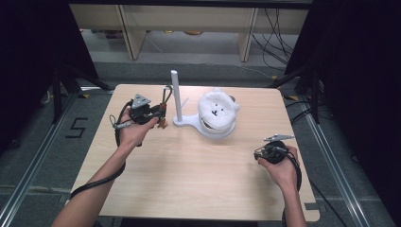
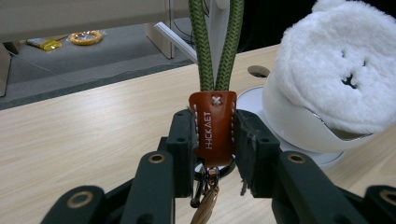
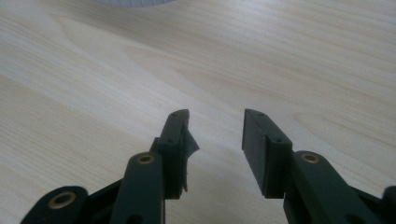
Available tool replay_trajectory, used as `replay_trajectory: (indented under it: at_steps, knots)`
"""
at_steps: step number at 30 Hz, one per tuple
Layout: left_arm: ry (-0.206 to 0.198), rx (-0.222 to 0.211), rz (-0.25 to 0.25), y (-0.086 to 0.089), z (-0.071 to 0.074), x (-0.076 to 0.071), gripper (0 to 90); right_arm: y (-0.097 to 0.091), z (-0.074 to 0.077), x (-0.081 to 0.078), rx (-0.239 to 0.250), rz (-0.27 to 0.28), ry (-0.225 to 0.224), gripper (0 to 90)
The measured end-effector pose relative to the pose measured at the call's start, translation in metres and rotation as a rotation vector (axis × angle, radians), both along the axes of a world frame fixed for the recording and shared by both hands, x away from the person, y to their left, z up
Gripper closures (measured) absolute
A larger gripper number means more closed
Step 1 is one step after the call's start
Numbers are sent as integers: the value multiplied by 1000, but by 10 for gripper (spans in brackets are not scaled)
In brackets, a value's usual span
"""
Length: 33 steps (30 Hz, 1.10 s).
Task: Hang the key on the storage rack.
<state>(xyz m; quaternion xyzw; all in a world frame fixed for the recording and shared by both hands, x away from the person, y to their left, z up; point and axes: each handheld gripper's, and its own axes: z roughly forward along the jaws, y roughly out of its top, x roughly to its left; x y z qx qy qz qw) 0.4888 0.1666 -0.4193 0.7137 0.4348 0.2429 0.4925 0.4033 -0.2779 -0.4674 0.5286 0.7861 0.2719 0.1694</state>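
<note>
While the left gripper (image 2: pixel 214 140) clamps the keychain's brown leather tab (image 2: pixel 212 127) above the table's far left, its green cord loop (image 2: pixel 215 44) runs out of frame; right gripper (image 3: pixel 215 135) rests near right, jaws apart.

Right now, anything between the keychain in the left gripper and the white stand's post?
Nothing visible. The left gripper clamps the keychain by its leather tab; its green loop rises beside the stand's post, with bare table between. The plush-covered headphones sit beyond.

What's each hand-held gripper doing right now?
Left hand-held gripper: shut on the keychain strap by its brown leather tab.
Right hand-held gripper: open, nothing between the jaws.
</note>
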Motion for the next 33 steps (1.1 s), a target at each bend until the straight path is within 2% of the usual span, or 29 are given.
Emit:
replay_trajectory:
  at_steps: [20,30,33]
  knots:
    - [4,30,0,-8,-5,10,674,0,-1,0,-1,-1,-1,614]
    - [12,5,-8,-9,-8,11,658,0,-1,0,1,-1,0,607]
    - [18,-5,-16,-7,-9,9,617,-1,0,-1,3,-7,0,601]
